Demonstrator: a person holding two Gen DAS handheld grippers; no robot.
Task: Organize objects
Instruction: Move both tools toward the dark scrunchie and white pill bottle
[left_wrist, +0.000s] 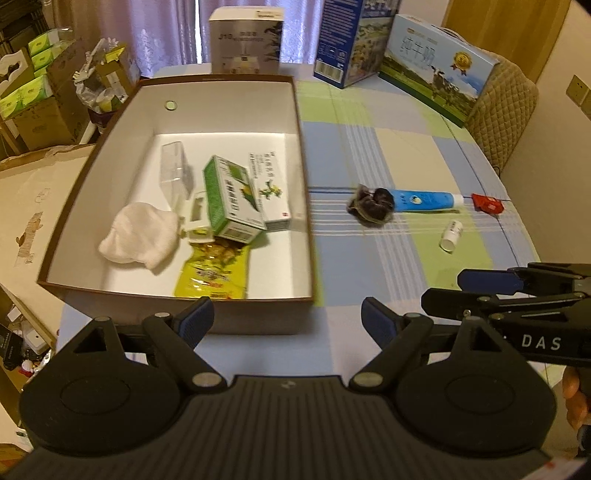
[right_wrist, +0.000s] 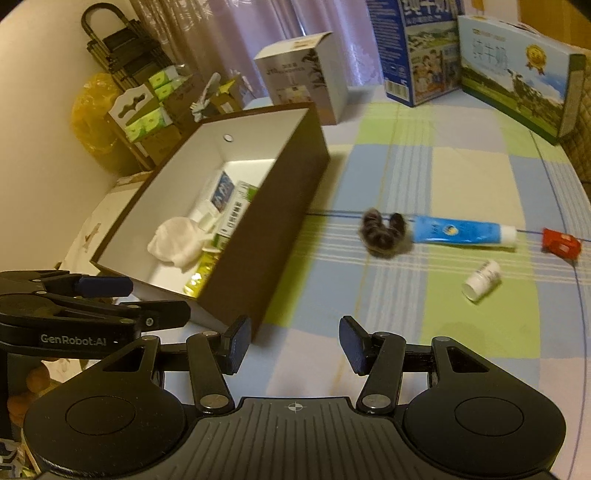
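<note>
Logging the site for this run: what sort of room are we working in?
Probably a home dining or living room: a table under a checked pastel tablecloth, lilac curtains behind, a quilted chair back, and milk gift cartons.

The surface (left_wrist: 388, 155) wears a checked cloth of pale blue, green and cream squares. Behind it hang lilac sheer curtains (left_wrist: 162, 33) with daylight glowing through — the room's light is otherwise warm and dim. To the right stands a wooden door (left_wrist: 517, 29) beside a wall switch plate (left_wrist: 579, 94), with a quilted tan chair back (left_wrist: 506, 110) at the surface's edge. On the left, a cream wall (right_wrist: 40, 122) — against it a black folded rack (right_wrist: 122, 40) and open cartons of green tissue packs (left_wrist: 33, 81)
</note>
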